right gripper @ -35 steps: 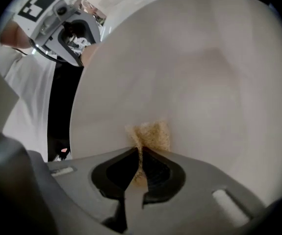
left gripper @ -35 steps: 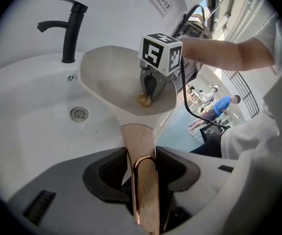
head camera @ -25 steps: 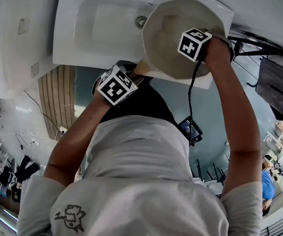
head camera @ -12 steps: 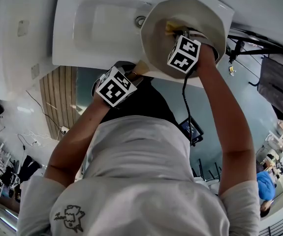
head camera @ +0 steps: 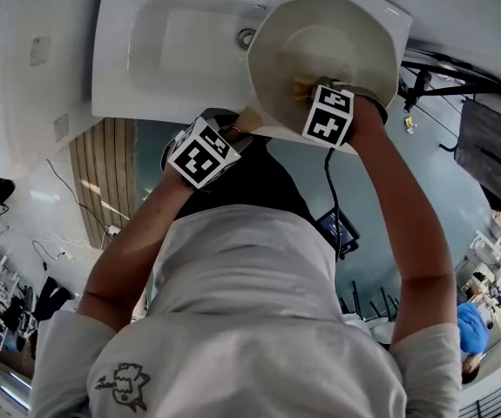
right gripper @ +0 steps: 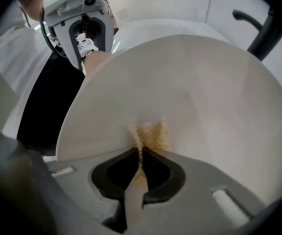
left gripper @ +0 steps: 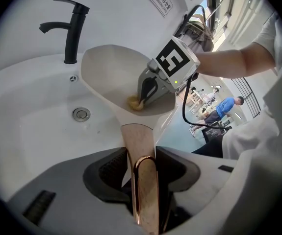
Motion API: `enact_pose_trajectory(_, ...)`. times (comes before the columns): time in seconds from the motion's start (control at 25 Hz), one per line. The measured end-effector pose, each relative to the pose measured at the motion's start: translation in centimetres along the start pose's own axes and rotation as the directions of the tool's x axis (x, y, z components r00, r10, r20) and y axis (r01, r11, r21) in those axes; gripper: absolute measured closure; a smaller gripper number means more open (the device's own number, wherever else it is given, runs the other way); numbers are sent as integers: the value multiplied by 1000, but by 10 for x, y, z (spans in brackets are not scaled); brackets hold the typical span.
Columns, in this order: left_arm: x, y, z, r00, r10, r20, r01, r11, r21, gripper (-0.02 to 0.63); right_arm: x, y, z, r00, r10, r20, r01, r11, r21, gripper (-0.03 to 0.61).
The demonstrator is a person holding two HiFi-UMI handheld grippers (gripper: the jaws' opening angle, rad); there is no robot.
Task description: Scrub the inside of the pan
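Observation:
A cream-white pan [head camera: 320, 33] is held tilted over the white sink [head camera: 145, 68]. My left gripper [left gripper: 141, 168] is shut on its copper-coloured handle [left gripper: 140, 146], near the sink's front edge. My right gripper [head camera: 309, 90] points down into the pan and is shut on a yellow sponge [head camera: 302, 85]. In the right gripper view the sponge [right gripper: 150, 133] presses on the pan's inner wall [right gripper: 194, 92], just ahead of the right gripper [right gripper: 140, 158]. The left gripper view shows the sponge [left gripper: 133, 102] low in the pan [left gripper: 106, 67], near the handle side.
A black faucet [left gripper: 72, 28] stands at the back of the sink, and a metal drain [left gripper: 81, 114] lies in the basin beside the pan. A white wall fixture [head camera: 23, 68] hangs left of the sink. People stand far off at the right.
My right gripper has slid with the sponge from the pan's right side across its inside toward the near rim. The left gripper and the pan have stayed still.

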State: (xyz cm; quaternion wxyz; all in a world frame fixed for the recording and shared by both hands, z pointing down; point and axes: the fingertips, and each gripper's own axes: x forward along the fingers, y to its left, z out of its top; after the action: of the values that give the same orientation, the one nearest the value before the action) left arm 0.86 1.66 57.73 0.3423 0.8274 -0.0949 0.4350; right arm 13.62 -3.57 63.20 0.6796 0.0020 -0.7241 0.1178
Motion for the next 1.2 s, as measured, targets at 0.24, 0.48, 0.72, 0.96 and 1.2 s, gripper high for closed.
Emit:
enact_pose_trajectory(0.24,0,-1,2,1000,-13,8,13,1000,-2,433,-3,0,-40,982,80,-170,-72,996,51,554)
enact_pose_trajectory(0.48,0,-2,4,1000,-23,13,23,1000,1,433,-14,-49,-83,920,-75,-385,104,993,55,552)
enact_pose_trajectory(0.72,1,-1,2,1000,-24,0,24,1000,-2,433,-42,-127,-89,792,-405,-456,432,900,-50,553)
enact_pose_trajectory(0.96,2,2,1,1000,-22,-2,22,1000,2,433,-75,-176,-54,694,-654,-301,654,747,-116,554)
enact_pose_trajectory(1.2,2,2,0,1000,-20,-9,21,1000,3,433,-86,-194,4,659,-748,-79,734,662,-148,554)
